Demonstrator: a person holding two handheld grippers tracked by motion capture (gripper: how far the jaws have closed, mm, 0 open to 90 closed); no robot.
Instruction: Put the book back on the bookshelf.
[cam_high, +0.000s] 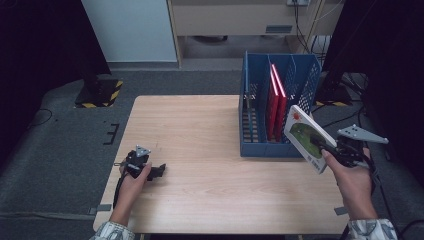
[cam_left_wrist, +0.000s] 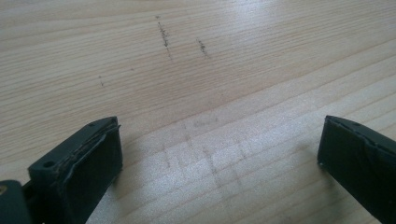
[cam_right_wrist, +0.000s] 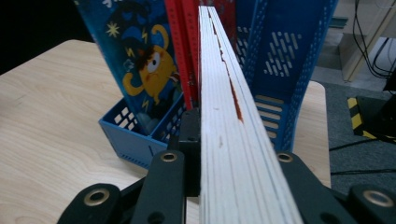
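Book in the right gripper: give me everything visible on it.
The book is a thin picture book, cover white with a red sun-like shape and a green scene. In the right gripper view its white page edges face the camera, with a reddish mark partway along. The right gripper is shut on its lower end, a jaw on each side. It is held tilted in the air beside the right end of the blue rack, above the table edge, touching nothing but the jaws.
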